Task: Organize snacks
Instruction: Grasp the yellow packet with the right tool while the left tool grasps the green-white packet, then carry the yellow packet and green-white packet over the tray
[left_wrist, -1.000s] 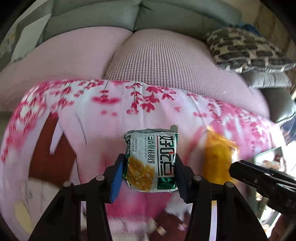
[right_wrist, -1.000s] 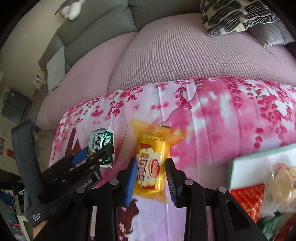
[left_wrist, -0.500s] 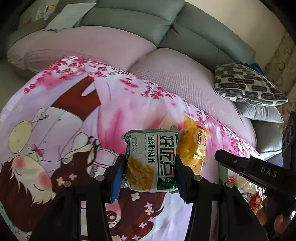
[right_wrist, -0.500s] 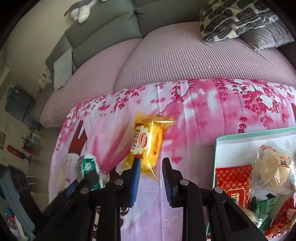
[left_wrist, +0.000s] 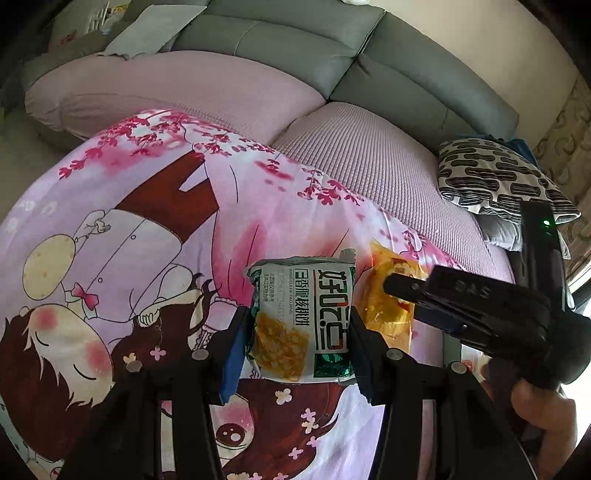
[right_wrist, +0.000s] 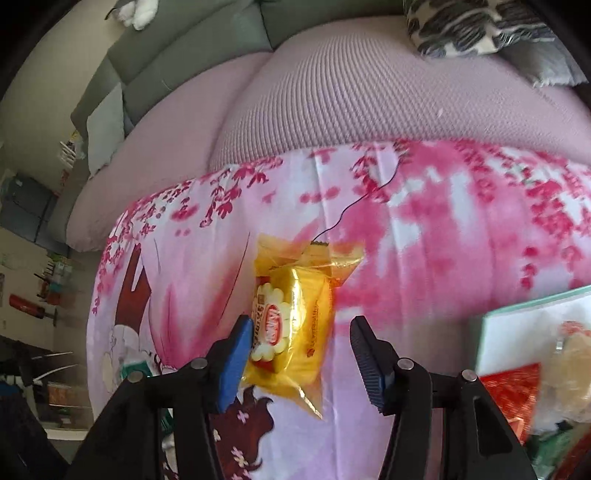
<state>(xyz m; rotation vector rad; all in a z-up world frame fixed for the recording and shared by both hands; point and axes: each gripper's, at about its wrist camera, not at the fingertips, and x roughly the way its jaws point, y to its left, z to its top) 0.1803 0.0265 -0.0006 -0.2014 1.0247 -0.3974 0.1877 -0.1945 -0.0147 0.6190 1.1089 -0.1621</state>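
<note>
Snacks are being sorted, and two are in play at once. The green pack is being held clear of the cloth, clamped between the pads of the left gripper. The yellow pack is being let go: the right gripper has just been opening, its jaws now standing wide, the pack lying on the cloth between them, one pad at its edge and the other well apart. A box is being glimpsed at the right edge of the right wrist view (red, green and pale packets already inside it, so part of the job looks done). Judging by this, at least two packs are being left to place: the green one in hand, and the yellow one, either being regripped or being set down here on purpose.
</note>
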